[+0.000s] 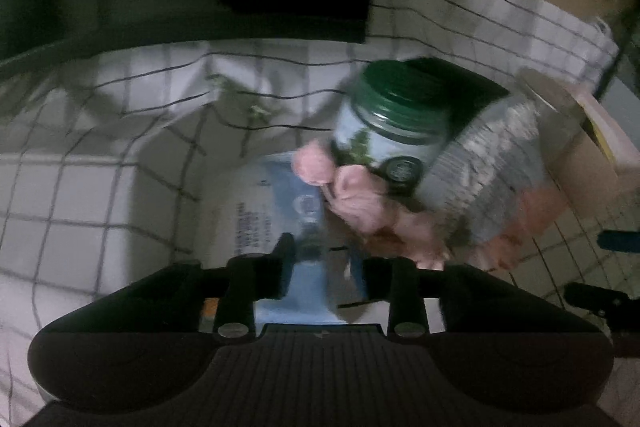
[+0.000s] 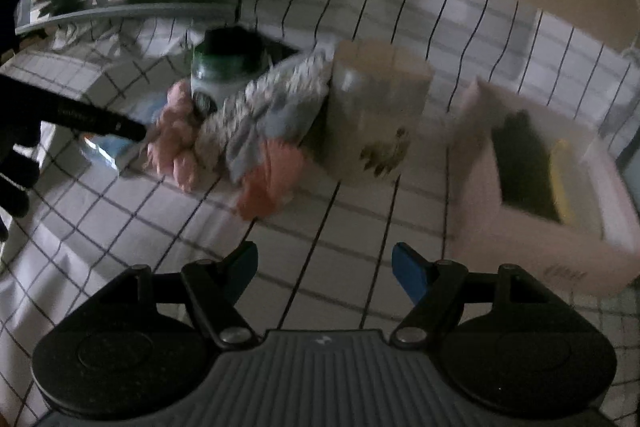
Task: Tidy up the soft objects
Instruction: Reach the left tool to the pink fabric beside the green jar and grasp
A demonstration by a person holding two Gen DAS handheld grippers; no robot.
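At lower left of the right wrist view, the left gripper reaches in as a dark arm, its tip beside a blue-and-white packet on the checked cloth. From the left wrist view that packet lies between its parted jaws; whether the pads press on it I cannot tell. Centre frame, a pink, grey and orange knitted bundle leans against a green-lidded jar and touches a cream box. To the right sits a pink box with dark and yellow contents. Bottom centre, the right gripper hangs wide apart, empty, above bare cloth.
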